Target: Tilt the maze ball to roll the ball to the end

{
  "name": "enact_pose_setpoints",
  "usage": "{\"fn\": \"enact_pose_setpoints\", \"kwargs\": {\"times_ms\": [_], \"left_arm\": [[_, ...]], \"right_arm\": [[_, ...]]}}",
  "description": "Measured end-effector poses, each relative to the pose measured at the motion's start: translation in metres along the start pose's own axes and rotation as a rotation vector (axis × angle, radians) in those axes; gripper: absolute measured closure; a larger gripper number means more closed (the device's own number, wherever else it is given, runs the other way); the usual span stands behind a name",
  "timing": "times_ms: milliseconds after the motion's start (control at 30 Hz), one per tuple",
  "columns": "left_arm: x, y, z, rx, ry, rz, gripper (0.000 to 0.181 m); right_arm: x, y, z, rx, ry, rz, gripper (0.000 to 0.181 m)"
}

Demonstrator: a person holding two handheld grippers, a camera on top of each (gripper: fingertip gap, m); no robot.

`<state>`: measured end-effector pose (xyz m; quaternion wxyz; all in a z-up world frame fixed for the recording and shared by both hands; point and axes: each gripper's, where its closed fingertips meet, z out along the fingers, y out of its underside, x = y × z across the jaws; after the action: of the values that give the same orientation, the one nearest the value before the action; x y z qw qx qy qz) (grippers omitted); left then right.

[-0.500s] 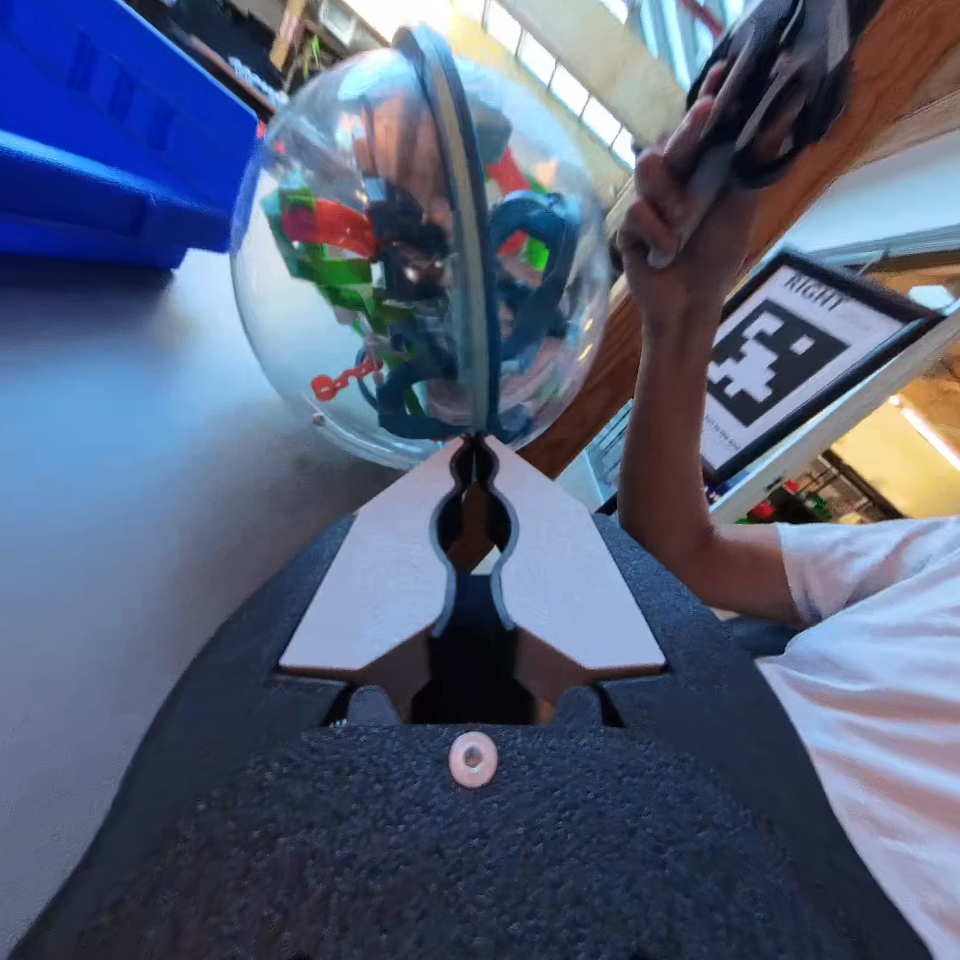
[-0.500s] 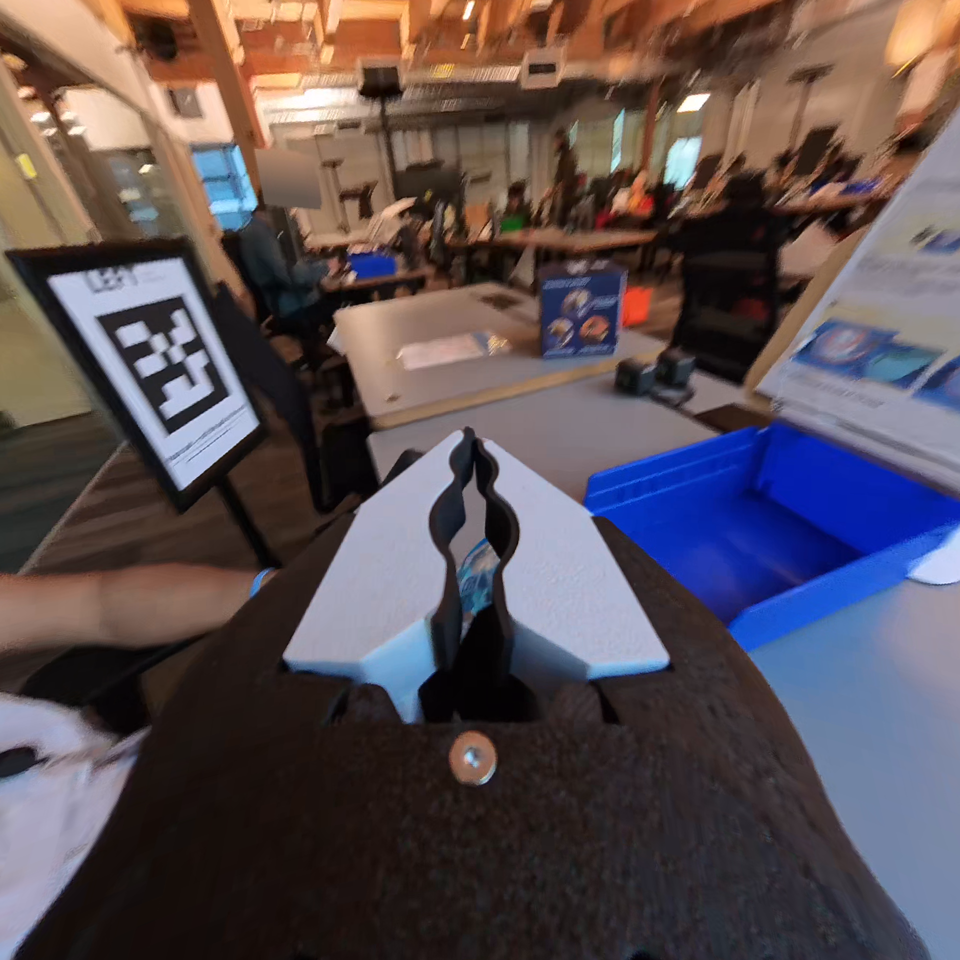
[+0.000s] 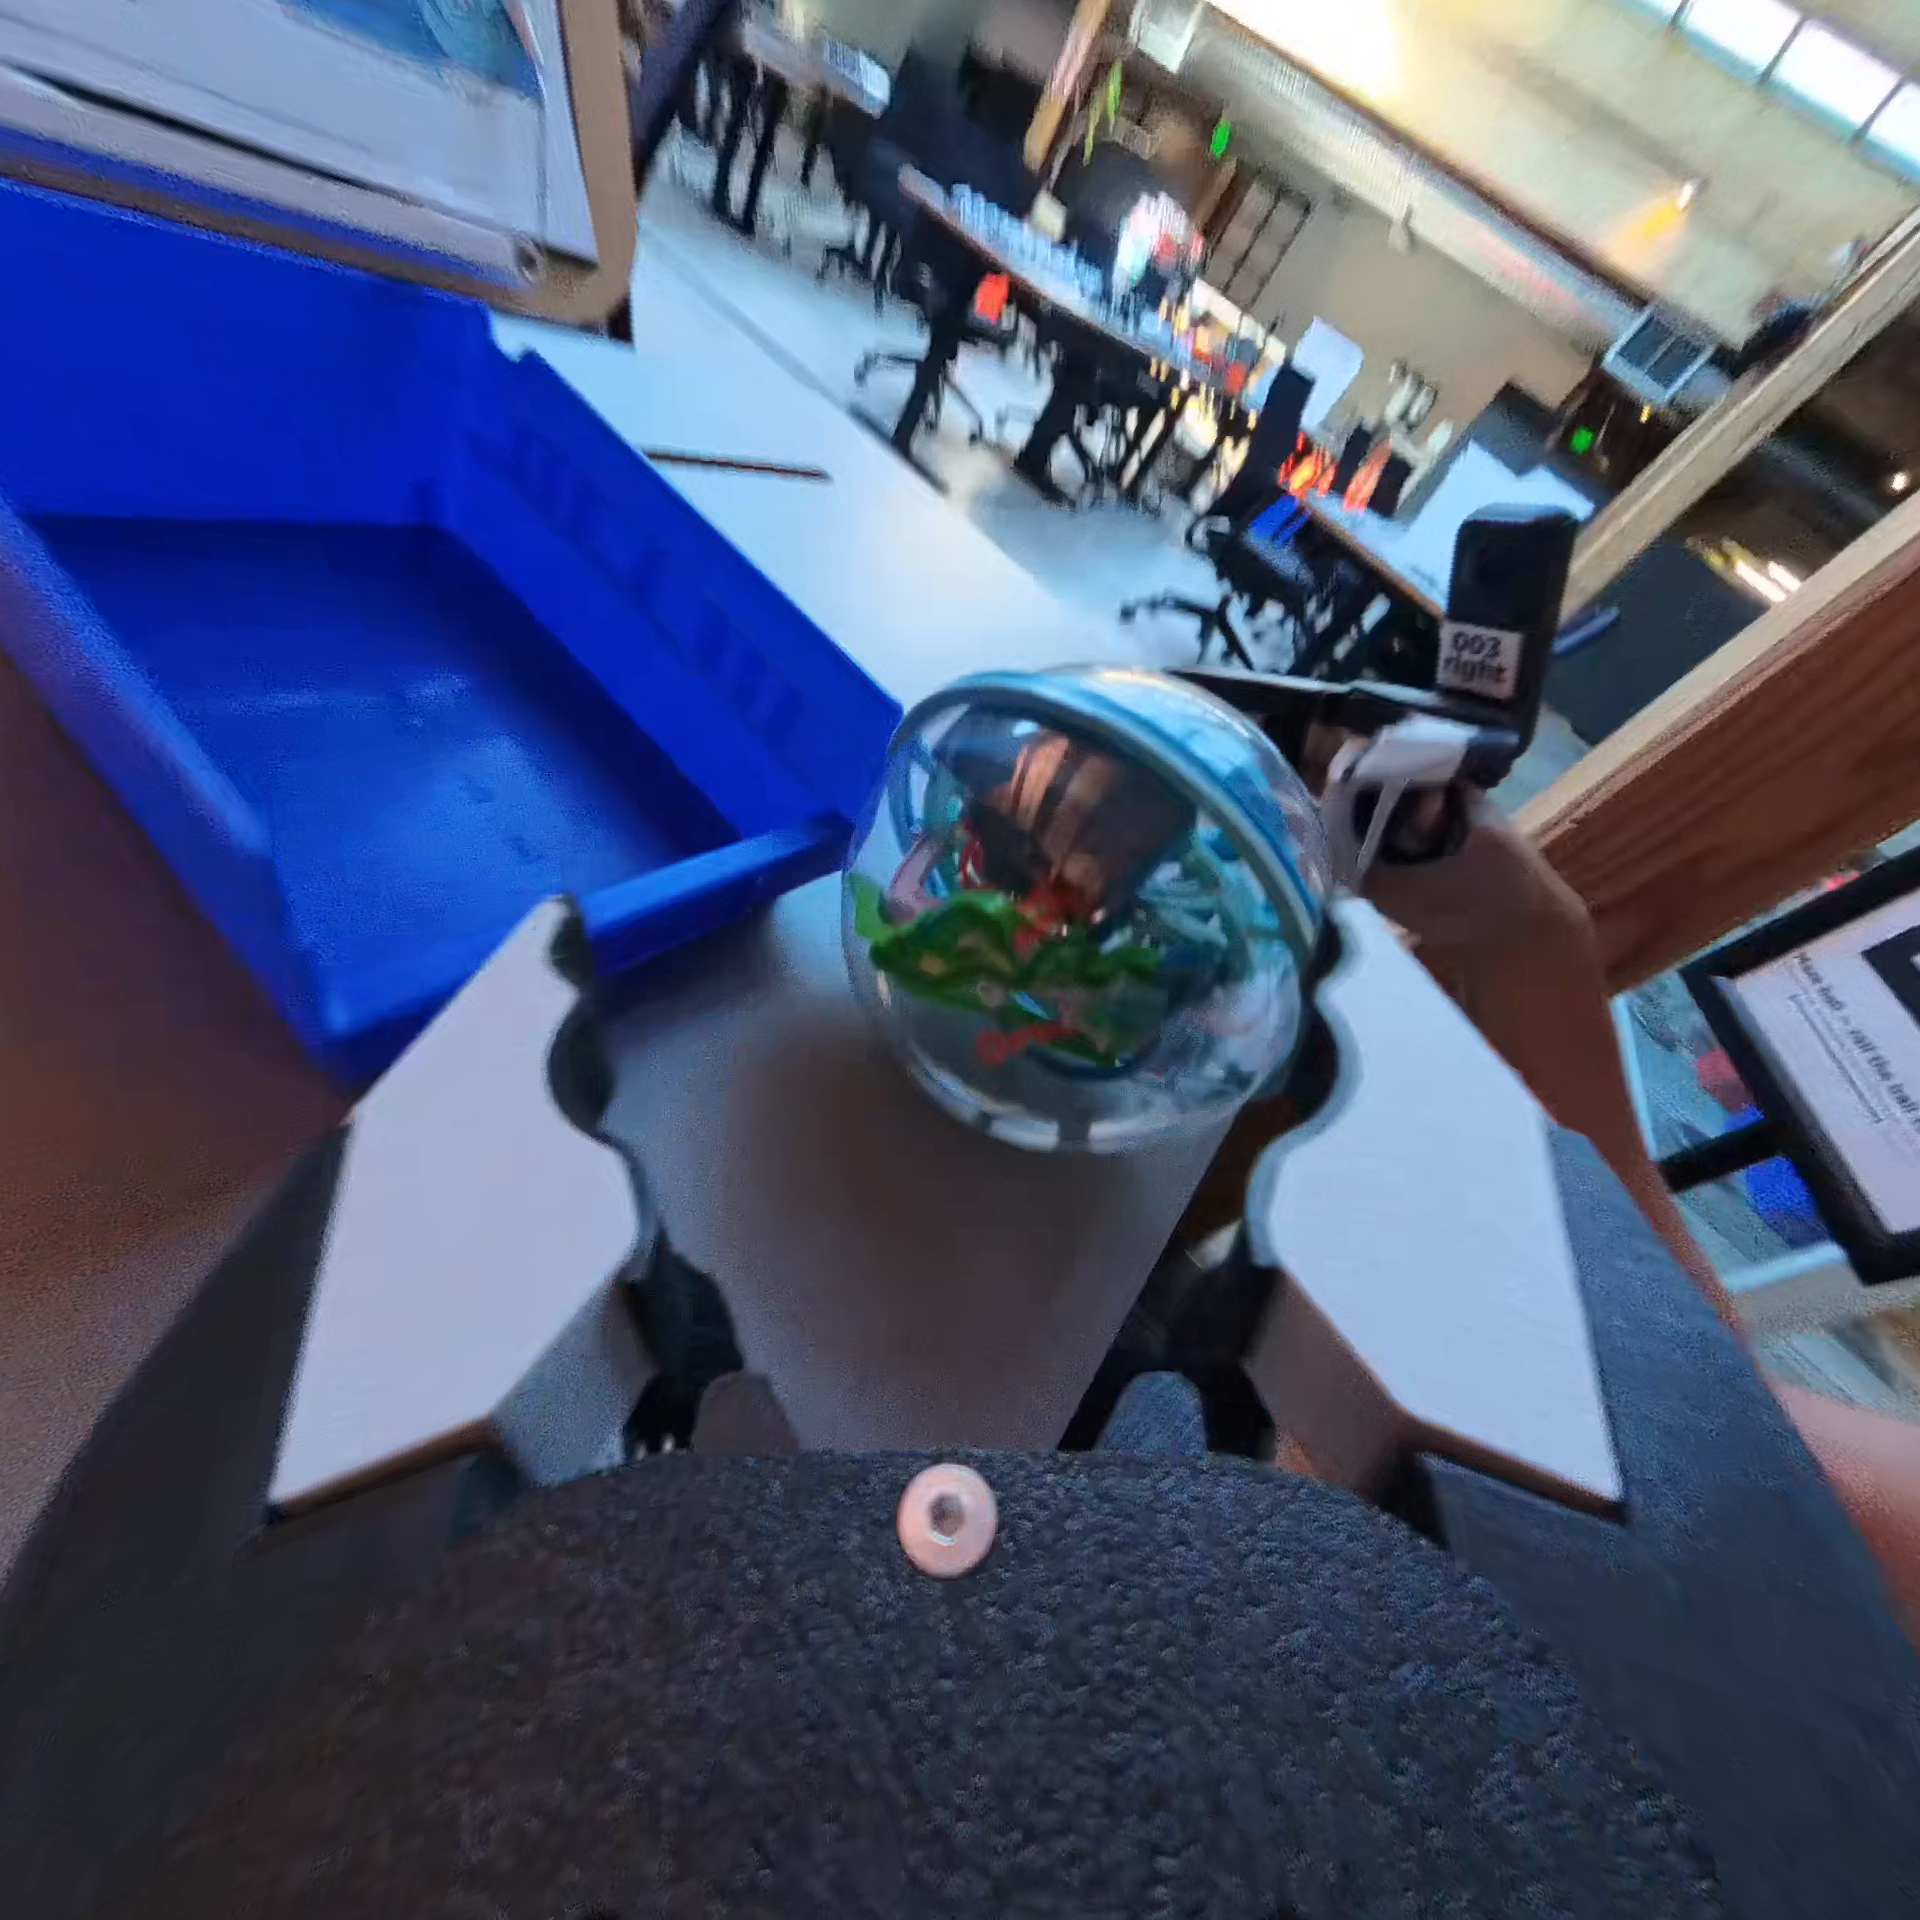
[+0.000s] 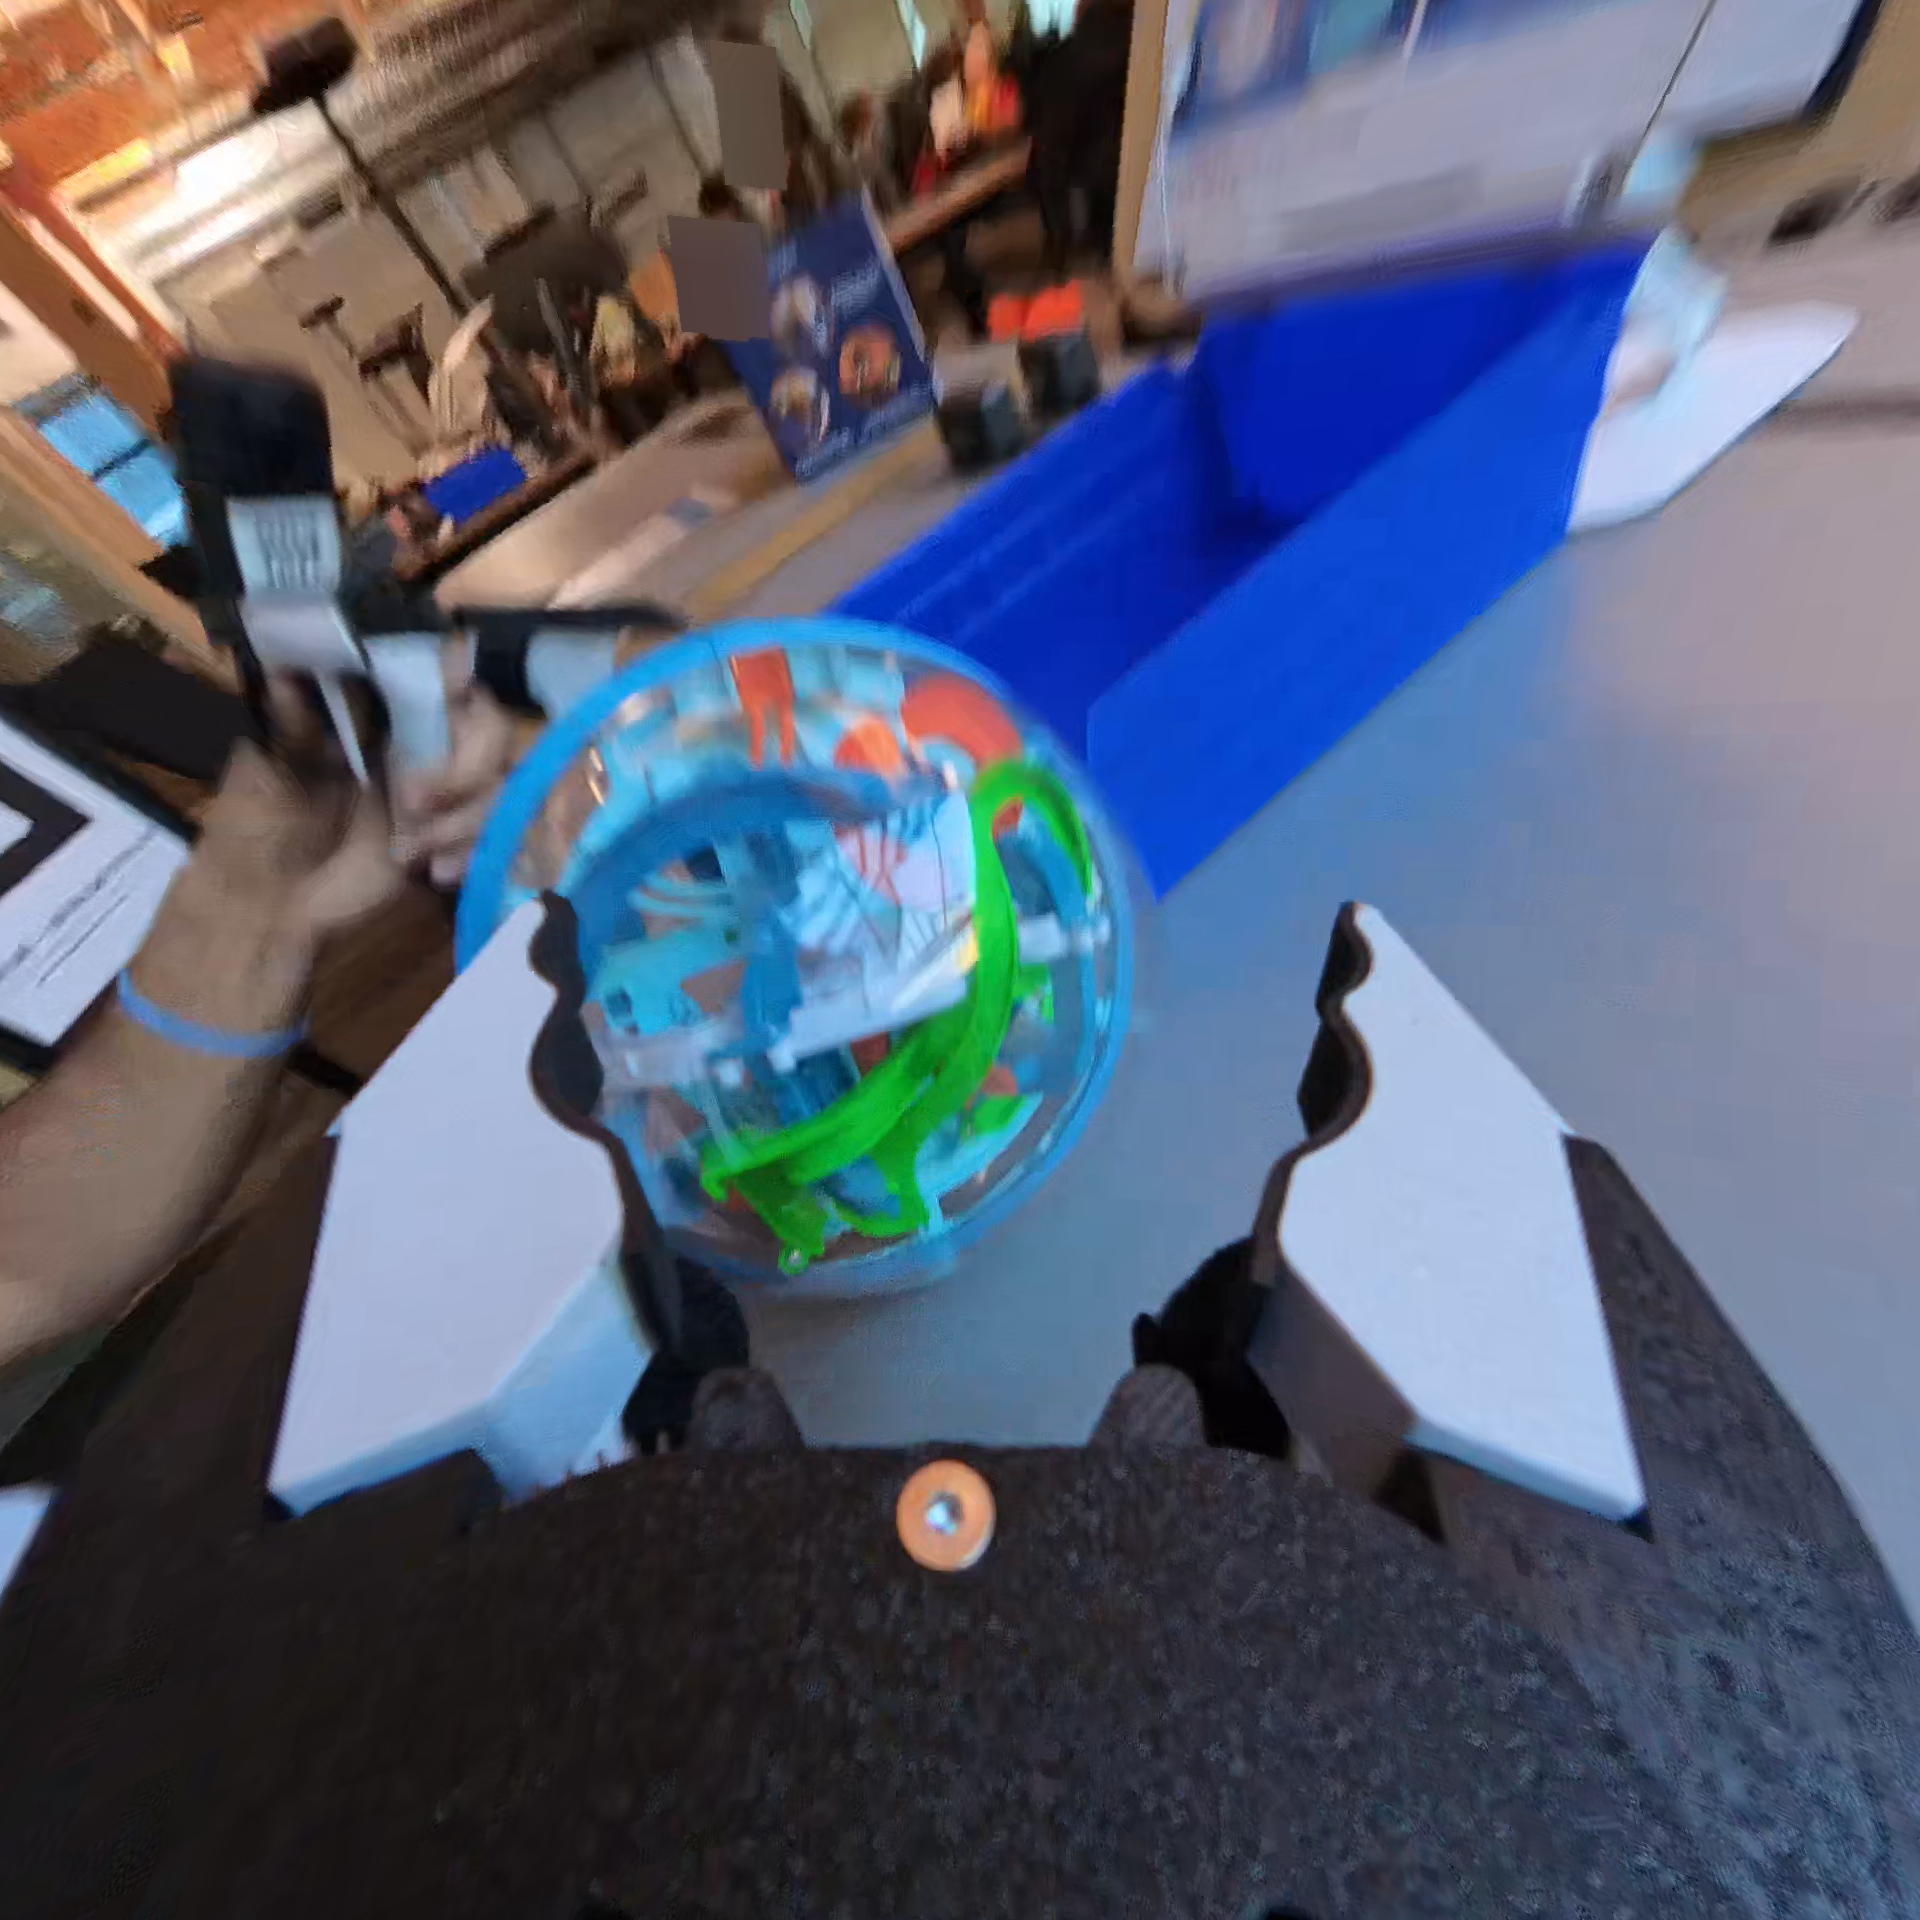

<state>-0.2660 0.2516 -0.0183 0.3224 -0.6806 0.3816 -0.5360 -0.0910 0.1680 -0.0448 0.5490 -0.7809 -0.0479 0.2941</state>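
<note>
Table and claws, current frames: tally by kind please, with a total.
Maze ball: 1
Blue bin: 1
Claws: 2, left claw and right claw, both open, neither gripping the ball
Total: 4

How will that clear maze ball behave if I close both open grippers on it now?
The maze ball is a smooth clear sphere resting loose on the grey table, so it will probably roll at an off-centre touch. Its hard glossy shell may slip between the left gripper and right gripper. Mostly hollow inside, it likely feels light.
</note>
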Motion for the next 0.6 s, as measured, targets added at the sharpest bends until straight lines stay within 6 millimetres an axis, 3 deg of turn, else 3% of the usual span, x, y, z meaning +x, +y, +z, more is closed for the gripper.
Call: {"fn": "enact_pose_setpoints", "kwargs": {"times_ms": [67,133,233,267,300,500,600], "left_arm": [[0.005,-0.01,0.042,-0.162,0.08,-0.075,0.024],[0.01,0.003,0.077,-0.387,0.147,-0.134,0.022],[0.025,0.04,0.093,-0.611,0.216,-0.201,0.022],[0.03,0.055,0.09,-0.65,0.227,-0.192,0.029],[0.032,0.066,0.084,-0.647,0.232,-0.173,0.021],[0.034,0.091,0.019,-0.4,0.292,-0.007,0.023],[0.027,0.111,-0.008,-0.264,0.245,0.139,0.023]], "right_arm": [[-0.003,0.016,0.012,-0.073,-0.091,0.069,0.042],[-0.01,0.029,0.024,-0.14,-0.181,0.182,0.035],[-0.04,0.052,0.042,-0.234,-0.314,0.226,0.026],[-0.048,0.056,0.048,-0.238,-0.331,0.166,0.027],[-0.056,0.061,0.054,-0.249,-0.339,0.095,0.026],[-0.107,0.057,0.076,-0.182,-0.361,-0.311,0.027],[-0.114,0.062,0.078,-0.275,-0.291,-0.374,0.028]]}}
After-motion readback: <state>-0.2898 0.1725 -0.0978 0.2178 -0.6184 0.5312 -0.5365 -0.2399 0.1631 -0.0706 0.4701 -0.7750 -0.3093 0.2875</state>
